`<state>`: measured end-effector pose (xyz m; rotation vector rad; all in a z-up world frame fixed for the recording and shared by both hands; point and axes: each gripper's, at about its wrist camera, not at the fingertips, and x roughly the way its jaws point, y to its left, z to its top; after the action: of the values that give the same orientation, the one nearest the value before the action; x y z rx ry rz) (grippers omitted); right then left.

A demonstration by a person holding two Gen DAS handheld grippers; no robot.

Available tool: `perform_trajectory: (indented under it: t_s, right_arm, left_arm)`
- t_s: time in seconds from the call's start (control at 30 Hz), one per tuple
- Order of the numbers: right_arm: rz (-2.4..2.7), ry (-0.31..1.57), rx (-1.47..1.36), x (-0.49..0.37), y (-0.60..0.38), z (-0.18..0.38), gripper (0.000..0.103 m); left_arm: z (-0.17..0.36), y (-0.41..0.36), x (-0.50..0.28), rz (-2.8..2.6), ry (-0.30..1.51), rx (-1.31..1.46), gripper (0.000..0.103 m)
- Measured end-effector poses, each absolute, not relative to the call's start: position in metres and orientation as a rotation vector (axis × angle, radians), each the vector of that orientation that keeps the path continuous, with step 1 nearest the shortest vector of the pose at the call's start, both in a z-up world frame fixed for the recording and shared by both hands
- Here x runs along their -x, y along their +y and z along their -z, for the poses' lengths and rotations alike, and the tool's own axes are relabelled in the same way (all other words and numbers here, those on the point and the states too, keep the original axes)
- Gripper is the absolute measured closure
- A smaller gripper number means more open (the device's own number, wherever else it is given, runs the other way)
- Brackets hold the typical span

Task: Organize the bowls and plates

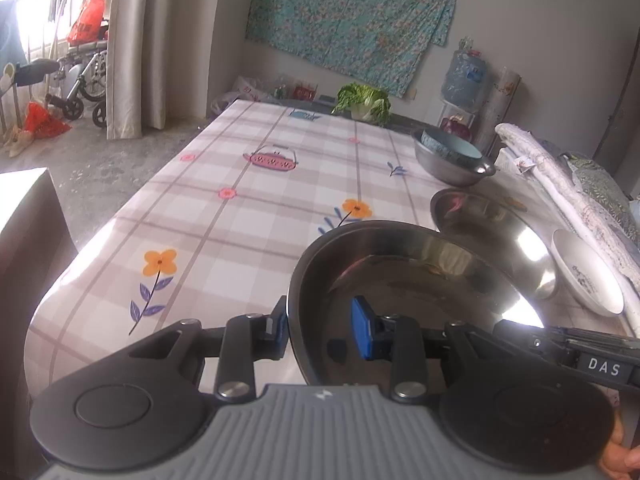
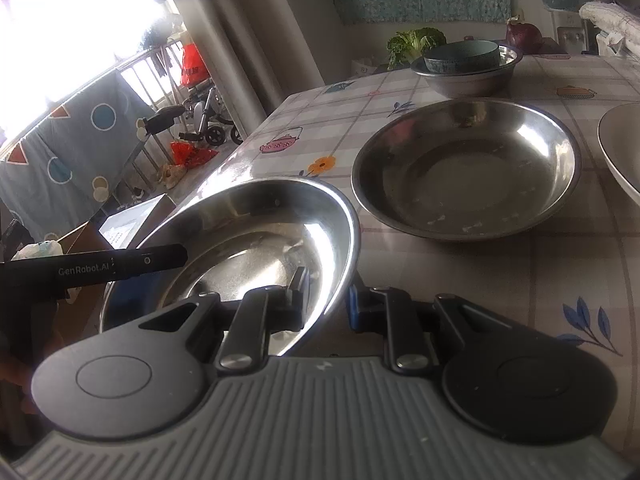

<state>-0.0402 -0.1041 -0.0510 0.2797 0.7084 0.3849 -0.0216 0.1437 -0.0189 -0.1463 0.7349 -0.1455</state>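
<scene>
Steel bowl (image 1: 404, 280) is pinched at opposite rims by both tools: the left tool (image 1: 320, 330) clamps its left edge, the right tool (image 2: 328, 300) its right edge. Ahead of the right tool a larger steel basin (image 2: 468, 168) rests on the bench (image 1: 240, 208), a white dish (image 2: 620, 152) just right of it.

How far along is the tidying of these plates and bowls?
Partly done. Done: a teal bowl sits nested in a steel basin. In hand: both the left gripper and right gripper clamp one steel bowl's rim. Left: a second steel dish and a white plate lie separate.
</scene>
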Motion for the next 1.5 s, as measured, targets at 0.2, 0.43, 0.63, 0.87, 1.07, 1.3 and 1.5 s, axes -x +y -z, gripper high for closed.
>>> perform_trajectory:
  t_s: [0.2,0.43,0.63,0.87,1.07,1.3,1.5]
  right_arm:
    - [-0.363,0.677,-0.298,0.041,-0.116,0.039,0.085]
    - [-0.308,0.639,-0.329,0.040,-0.141,0.026,0.085]
    - [-0.249,0.616,-0.352,0.034,-0.169,0.020,0.085]
    - [-0.183,0.611,-0.388,0.019,-0.201,0.023,0.084]
    - [-0.137,0.621,-0.407,0.003,-0.217,0.029,0.083]
    - [-0.101,0.651,-0.410,-0.015,-0.228,0.041,0.082]
    - [-0.091,0.668,-0.395,-0.023,-0.227,0.047,0.081]
  left_arm:
    - [0.005,0.132,0.016,0.172,0.700,0.131,0.070]
    - [-0.012,0.104,-0.002,0.227,0.662,0.103,0.070]
    - [-0.018,0.073,-0.022,0.281,0.650,0.081,0.069]
    - [-0.015,0.041,-0.050,0.326,0.665,0.063,0.069]
    - [-0.007,0.022,-0.076,0.353,0.698,0.051,0.069]
    - [0.009,0.008,-0.097,0.364,0.748,0.043,0.069]
    - [0.022,0.007,-0.105,0.356,0.789,0.043,0.069]
